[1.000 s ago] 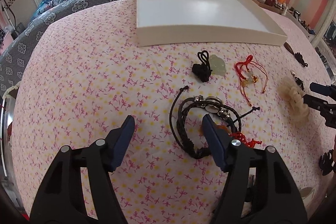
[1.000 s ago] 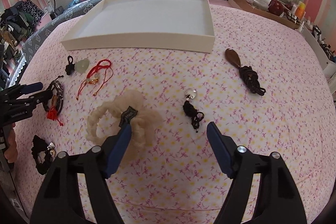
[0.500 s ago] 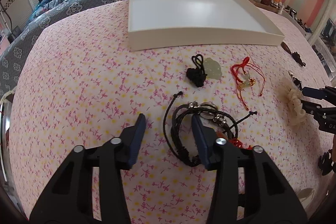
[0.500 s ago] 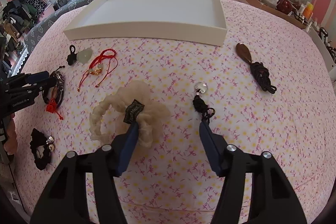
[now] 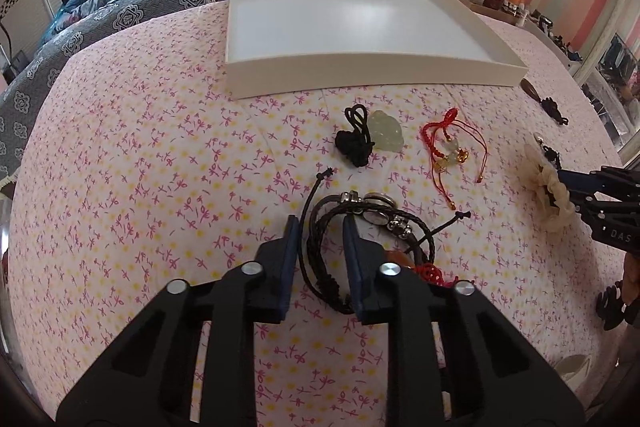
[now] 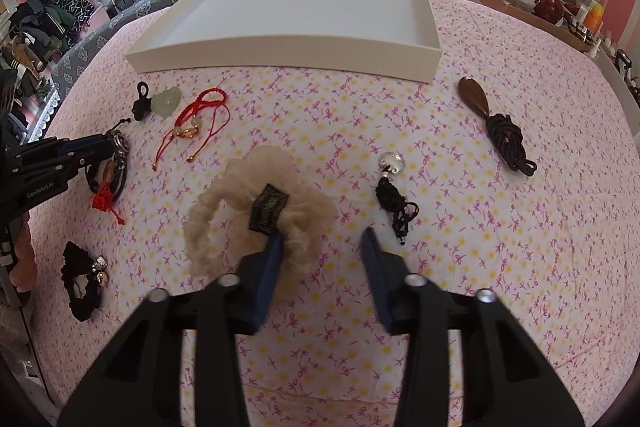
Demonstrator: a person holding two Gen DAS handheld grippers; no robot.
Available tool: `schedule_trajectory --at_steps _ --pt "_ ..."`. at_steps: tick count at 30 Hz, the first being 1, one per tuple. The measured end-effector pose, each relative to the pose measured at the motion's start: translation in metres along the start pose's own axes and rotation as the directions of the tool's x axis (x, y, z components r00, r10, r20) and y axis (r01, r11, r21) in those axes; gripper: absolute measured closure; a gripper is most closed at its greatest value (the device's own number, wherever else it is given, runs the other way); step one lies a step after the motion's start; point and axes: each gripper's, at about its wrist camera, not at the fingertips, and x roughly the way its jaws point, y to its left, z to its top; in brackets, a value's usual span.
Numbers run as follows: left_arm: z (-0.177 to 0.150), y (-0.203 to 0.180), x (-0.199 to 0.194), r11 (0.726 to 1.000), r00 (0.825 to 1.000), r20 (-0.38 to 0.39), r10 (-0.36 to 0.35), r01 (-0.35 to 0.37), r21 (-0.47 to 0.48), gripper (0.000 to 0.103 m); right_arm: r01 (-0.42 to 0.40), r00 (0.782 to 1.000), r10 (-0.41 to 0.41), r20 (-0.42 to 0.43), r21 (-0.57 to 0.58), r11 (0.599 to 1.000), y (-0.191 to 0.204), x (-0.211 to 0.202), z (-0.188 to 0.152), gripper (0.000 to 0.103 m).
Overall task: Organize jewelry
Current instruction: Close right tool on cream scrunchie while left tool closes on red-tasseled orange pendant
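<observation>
**Both grippers closing over jewelry on the pink bedspread**

The left gripper (image 5: pixel 320 227) is seen angled down at the black braided bracelet (image 5: pixel 362 223), which lies on the floral bedspread (image 5: pixel 140 167). Its jaws are closing, and the left loops of the bracelet's cords are enclosed between the 2 blue pads; whether the pads already press on the cords cannot be told. A red knotted tassel (image 5: pixel 434 273) is seen just beside the bracelet, partly hidden behind the right finger.

The right gripper (image 6: pixel 322 241) is held over the cream scrunchie (image 6: pixel 224 211). Its jaws are closing too, though a wide gap is left between them. The left pad is laid against the scrunchie's frilled edge below its black label, and part of the frill lies in the gap; nothing is gripped.

The white tray (image 6: pixel 280 53) is placed farther up the bed, with nothing seen inside it. Between tray and grippers, a pale jade pendant (image 5: pixel 386 133) on black cord and a red string bracelet (image 5: pixel 448 143) are laid side by side. A crystal pendant (image 6: pixel 392 163), a brown wooden pendant (image 6: pixel 474 95) and a black scrunchie (image 6: pixel 82 285) are spread well apart.
</observation>
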Motion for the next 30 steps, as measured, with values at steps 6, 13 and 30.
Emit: schedule_trajectory --at_steps 6,13,30 --pt "-0.001 -0.002 -0.003 1.000 1.000 -0.002 0.006 -0.006 0.006 0.086 0.000 1.000 0.000 0.002 -0.008 1.000 0.001 0.000 -0.001 0.070" --pt "-0.002 -0.006 -0.019 0.999 0.999 0.034 0.034 -0.035 0.001 0.048 -0.006 1.000 0.006 0.003 -0.003 1.000 0.001 0.000 -0.001 0.070" --pt "-0.025 -0.073 -0.030 0.989 0.999 0.012 -0.034 0.031 0.148 0.057 0.005 1.000 -0.005 0.015 -0.008 1.000 -0.002 -0.001 -0.003 0.091"
